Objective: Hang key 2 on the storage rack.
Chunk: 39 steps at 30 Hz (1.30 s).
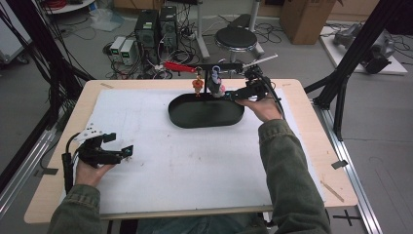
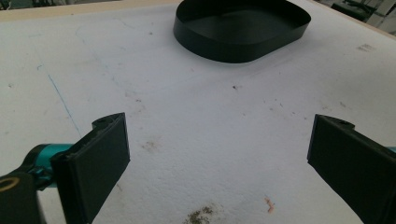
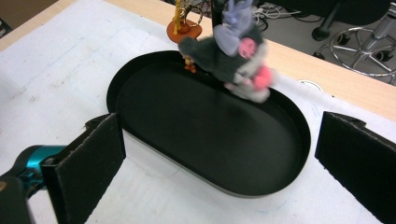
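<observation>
A black oval tray (image 1: 204,126) sits on the white mat at the far middle of the table. Behind it a black stand (image 1: 221,67) carries an orange figure (image 1: 197,86) and a grey and pink plush toy (image 1: 215,87). In the right gripper view the plush toy (image 3: 229,56) looks blurred above the far rim of the tray (image 3: 187,112), beside the orange figure (image 3: 183,28). My right gripper (image 1: 233,96) is at the tray's right end, close to the toy, open (image 3: 219,158) with nothing between its jaws. My left gripper (image 1: 120,144) rests at the near left, open (image 2: 219,158) over bare mat, with the tray (image 2: 243,46) far ahead.
The white mat (image 1: 195,165) covers most of the wooden table (image 1: 311,146). A red-handled piece (image 1: 179,67) sticks out left from the stand. Beyond the table's far edge are a stool (image 1: 236,38) and computer boxes (image 1: 156,29). Black frame struts (image 1: 341,83) rise at the right.
</observation>
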Available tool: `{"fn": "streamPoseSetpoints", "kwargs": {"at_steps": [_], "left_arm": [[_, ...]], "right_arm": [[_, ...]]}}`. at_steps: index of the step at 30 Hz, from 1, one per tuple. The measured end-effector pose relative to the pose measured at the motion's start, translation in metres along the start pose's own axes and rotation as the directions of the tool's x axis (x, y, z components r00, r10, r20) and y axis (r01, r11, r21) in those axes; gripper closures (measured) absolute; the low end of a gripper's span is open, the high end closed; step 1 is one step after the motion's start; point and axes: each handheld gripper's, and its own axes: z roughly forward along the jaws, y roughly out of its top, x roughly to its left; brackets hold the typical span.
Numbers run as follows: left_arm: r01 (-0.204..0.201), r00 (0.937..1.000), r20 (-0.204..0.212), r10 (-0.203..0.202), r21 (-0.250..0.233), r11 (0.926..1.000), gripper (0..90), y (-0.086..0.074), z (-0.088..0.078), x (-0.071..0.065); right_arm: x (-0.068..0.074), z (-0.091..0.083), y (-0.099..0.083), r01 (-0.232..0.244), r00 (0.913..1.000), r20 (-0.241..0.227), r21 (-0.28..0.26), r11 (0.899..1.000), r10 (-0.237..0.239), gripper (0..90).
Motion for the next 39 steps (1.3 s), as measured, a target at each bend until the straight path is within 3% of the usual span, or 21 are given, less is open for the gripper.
{"fn": "streamPoseSetpoints", "kwargs": {"at_steps": [8,11,19,33,39], "left_arm": [[0.002,1.0000,-0.004,-0.002,-0.001,1.0000,6.0,0.000,0.000,0.000],[0.004,1.0000,-0.004,-0.004,-0.001,1.0000,6.0,0.000,0.000,0.000],[0.002,1.0000,-0.001,-0.002,0.002,1.0000,6.0,0.000,0.000,0.000],[-0.002,1.0000,-0.003,0.002,0.008,1.0000,6.0,0.000,0.000,-0.001],[-0.002,1.0000,-0.004,0.002,0.011,0.9999,6.0,0.000,0.000,-0.001]], "right_arm": [[0.005,-0.008,-0.001,0.009,1.0000,0.003,-0.010,1.000,-0.009,0.8],[0.008,-0.008,-0.005,0.015,0.9999,0.001,-0.038,0.999,-0.015,0.9],[0.005,-0.008,-0.029,-0.003,1.0000,0.004,-0.044,0.999,0.003,0.9],[-0.003,-0.029,-0.065,-0.030,0.9993,0.017,-0.126,0.992,0.033,0.9],[0.002,-0.033,-0.080,-0.003,0.9992,0.038,-0.151,0.989,0.009,0.8]]}}
